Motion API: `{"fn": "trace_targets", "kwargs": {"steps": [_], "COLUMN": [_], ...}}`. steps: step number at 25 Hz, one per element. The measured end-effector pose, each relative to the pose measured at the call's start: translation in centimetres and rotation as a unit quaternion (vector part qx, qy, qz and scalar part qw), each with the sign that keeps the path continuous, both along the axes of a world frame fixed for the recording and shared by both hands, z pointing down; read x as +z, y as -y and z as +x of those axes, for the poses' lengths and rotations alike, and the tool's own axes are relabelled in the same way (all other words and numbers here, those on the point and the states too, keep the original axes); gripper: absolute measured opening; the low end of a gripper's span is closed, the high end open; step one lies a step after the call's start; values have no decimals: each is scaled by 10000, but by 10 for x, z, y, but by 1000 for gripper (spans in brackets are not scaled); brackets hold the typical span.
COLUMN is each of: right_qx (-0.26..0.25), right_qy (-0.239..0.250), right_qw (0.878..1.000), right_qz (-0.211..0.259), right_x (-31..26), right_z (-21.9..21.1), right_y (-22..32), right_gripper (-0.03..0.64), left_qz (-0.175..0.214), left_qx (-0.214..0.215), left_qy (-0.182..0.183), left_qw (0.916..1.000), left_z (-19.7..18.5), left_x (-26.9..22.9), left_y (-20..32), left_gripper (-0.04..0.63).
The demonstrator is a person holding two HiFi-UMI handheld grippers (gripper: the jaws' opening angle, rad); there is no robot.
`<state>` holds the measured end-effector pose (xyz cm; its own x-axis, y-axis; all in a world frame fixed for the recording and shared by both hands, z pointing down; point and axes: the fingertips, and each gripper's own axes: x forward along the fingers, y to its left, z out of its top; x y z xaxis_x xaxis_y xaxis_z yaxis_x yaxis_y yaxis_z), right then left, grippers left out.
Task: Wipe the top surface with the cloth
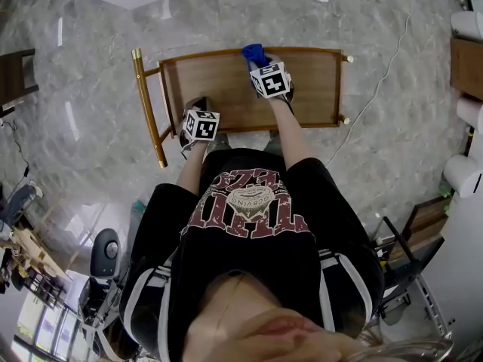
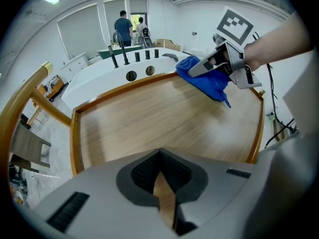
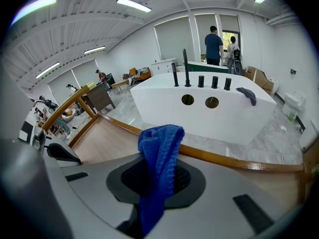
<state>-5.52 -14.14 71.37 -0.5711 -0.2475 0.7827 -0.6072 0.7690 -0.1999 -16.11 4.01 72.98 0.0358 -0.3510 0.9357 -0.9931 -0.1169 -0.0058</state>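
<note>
The wooden top (image 1: 226,89) of a cart with a raised rim lies in front of me. My right gripper (image 1: 260,65) is over its far edge, shut on a blue cloth (image 1: 254,53) that bunches out past the jaws. In the right gripper view the cloth (image 3: 159,153) hangs from between the jaws of that gripper (image 3: 155,185), just short of the rim (image 3: 224,159). The left gripper view shows the cloth (image 2: 207,78) hanging onto the wood (image 2: 159,118) at the far right. My left gripper (image 1: 198,105) hovers at the near left edge, its jaws (image 2: 162,185) shut on nothing.
A gold handle bar (image 1: 147,104) runs along the cart's left end. Beyond the far rim stands a white bathtub-like unit (image 3: 209,108) with black taps. A cable (image 1: 377,81) trails over the marble floor to the right. People (image 3: 215,44) stand far off.
</note>
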Motion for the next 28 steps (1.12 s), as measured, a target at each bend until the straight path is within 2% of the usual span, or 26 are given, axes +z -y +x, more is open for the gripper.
{"fn": "trace_targets", "kwargs": {"steps": [28], "right_qx": [594], "right_qy": [-274], "right_qw": [9978], "right_qz": [81], "right_x": [2], "right_z": [99], "right_y": [38], "right_gripper": [58], "left_qz": [-89], "left_qx": [25], "left_qy": [187], "left_qw": [9998], "left_z": [4], "left_x": [0], "left_y": [0], "left_gripper": [46]}}
